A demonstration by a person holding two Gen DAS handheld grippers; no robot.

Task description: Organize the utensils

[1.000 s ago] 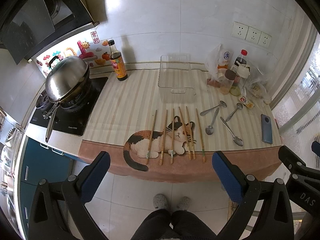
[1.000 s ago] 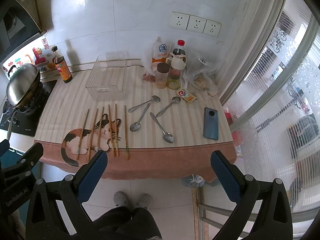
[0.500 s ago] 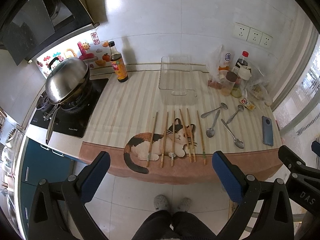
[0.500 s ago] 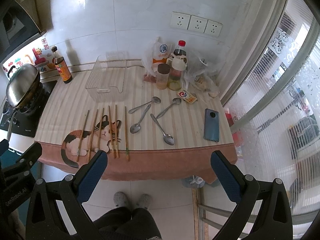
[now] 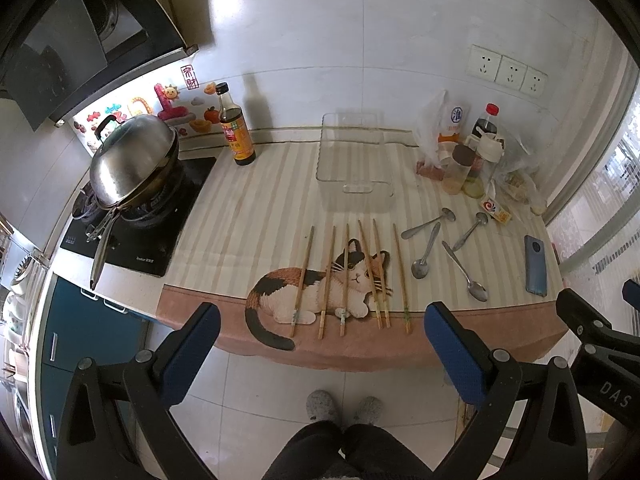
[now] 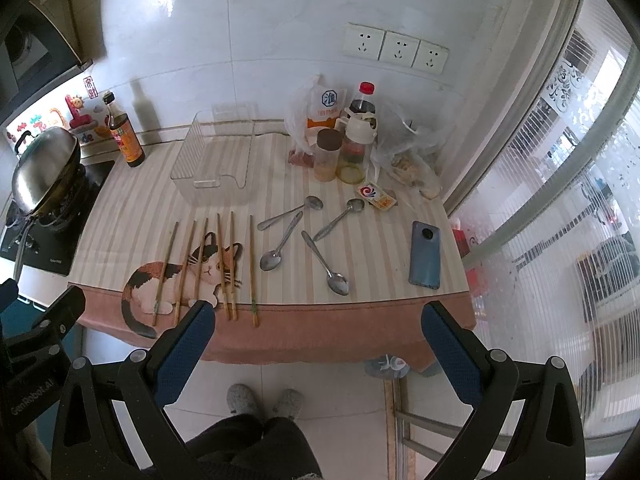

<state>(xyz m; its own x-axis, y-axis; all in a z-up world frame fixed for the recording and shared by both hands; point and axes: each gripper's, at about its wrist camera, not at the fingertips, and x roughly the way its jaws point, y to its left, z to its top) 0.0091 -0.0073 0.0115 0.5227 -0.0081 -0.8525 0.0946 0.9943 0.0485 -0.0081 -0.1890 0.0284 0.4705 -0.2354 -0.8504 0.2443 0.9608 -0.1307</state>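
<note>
Ahead of both tongs, beyond their spread blue pads, sits the counter (image 5: pixel 240 216) with its cat-print cloth. Left tongs (image 5: pixel 320 344) are released and hold nothing, hanging short of the counter's edge; right tongs (image 6: pixel 316 340) likewise gape wide and hold nothing. Six wooden chopsticks (image 5: pixel 346 276) lie side by side straight ahead of the left tongs, across the cat. Four metal spoons (image 6: pixel 304 236) lie scattered ahead of the right tongs. Farther out, past the chopsticks, stands a clear plastic bin (image 5: pixel 352 164).
</note>
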